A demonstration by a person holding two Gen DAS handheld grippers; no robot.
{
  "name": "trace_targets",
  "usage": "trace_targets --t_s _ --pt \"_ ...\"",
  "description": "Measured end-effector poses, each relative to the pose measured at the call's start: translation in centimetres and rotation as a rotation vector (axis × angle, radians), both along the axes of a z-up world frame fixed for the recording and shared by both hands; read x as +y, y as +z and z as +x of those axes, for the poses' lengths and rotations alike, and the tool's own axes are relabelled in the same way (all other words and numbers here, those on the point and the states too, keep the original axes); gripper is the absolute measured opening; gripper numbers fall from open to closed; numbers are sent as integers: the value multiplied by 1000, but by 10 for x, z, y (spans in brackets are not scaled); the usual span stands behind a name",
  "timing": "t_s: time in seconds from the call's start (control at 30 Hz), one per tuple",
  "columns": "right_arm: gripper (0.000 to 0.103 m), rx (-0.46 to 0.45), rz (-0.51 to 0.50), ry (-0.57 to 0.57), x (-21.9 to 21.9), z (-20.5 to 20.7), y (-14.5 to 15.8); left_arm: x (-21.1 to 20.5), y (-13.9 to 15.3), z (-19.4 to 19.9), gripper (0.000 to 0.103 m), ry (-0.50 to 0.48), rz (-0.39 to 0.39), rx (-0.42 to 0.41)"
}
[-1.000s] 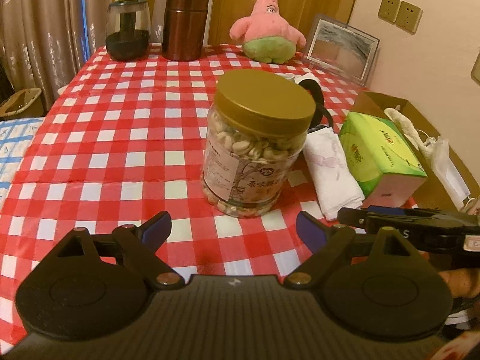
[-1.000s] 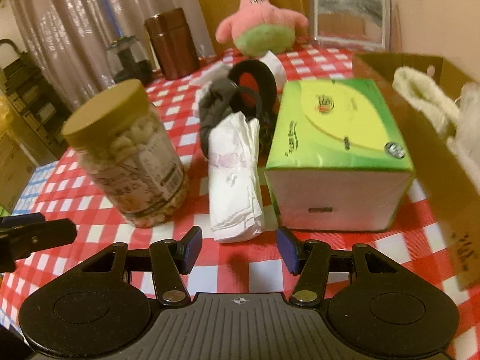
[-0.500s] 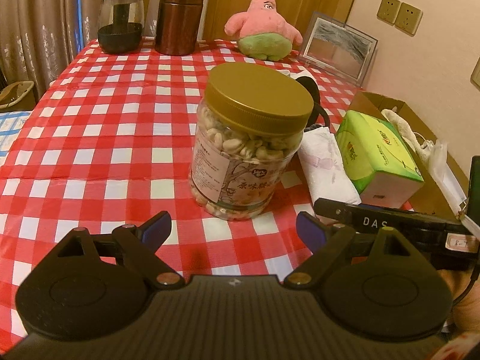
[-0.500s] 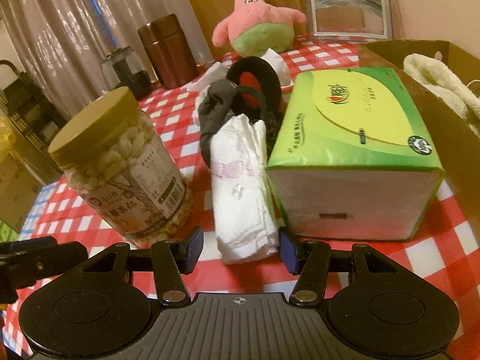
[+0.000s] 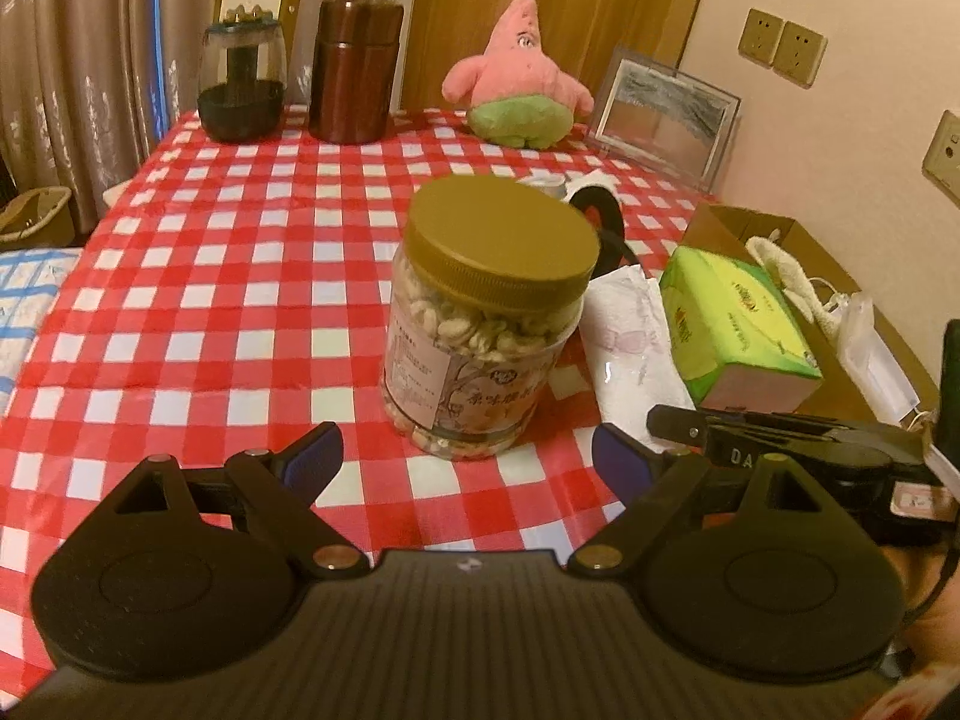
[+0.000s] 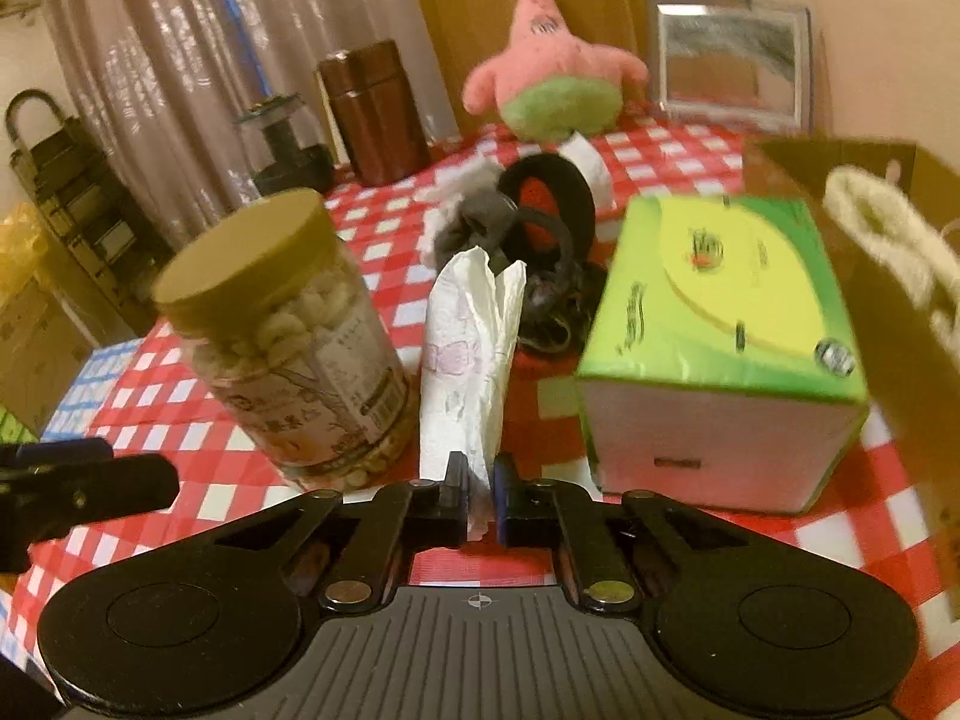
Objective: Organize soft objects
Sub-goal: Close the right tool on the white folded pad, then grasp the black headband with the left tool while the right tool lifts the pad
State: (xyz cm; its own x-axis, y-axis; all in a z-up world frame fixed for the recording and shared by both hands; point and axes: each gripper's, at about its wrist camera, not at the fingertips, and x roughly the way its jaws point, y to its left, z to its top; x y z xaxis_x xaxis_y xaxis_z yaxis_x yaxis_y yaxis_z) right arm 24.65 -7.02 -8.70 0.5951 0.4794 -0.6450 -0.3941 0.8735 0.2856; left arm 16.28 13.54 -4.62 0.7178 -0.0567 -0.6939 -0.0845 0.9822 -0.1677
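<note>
Right gripper [image 6: 478,495] fingers pinched together on near end of the white packet [image 6: 468,354]. Packet lies between the nut jar [image 6: 288,336] and the green tissue box [image 6: 720,348], just right of jar, far end crumpled up against black headphones [image 6: 540,234]. Left gripper [image 5: 465,462] fingers spread wide, nothing between them, hovering over the checkered tablecloth [image 5: 210,276] in front of jar. Cardboard box [image 5: 774,240] right of tissue box, cream rope-like soft item [image 6: 888,240] inside. Pink star plush [image 5: 516,78] well behind jar, picture frame [image 5: 660,114] beside it.
</note>
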Motion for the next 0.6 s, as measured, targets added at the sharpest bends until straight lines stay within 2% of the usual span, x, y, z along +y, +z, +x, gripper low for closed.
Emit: trace_targets --t_s 0.27,0.4,0.6 --pt "8 -81 -14 17 -10 -23 35 -12 34 -5 89 -42 6 -49" --pt "8 -102 -20 4 -27 -30 57 -22 53 2 88 -104 12 -59" --pt "8 -121 -24 -11 -56 -33 93 -35 85 20 87 -213 65 -68"
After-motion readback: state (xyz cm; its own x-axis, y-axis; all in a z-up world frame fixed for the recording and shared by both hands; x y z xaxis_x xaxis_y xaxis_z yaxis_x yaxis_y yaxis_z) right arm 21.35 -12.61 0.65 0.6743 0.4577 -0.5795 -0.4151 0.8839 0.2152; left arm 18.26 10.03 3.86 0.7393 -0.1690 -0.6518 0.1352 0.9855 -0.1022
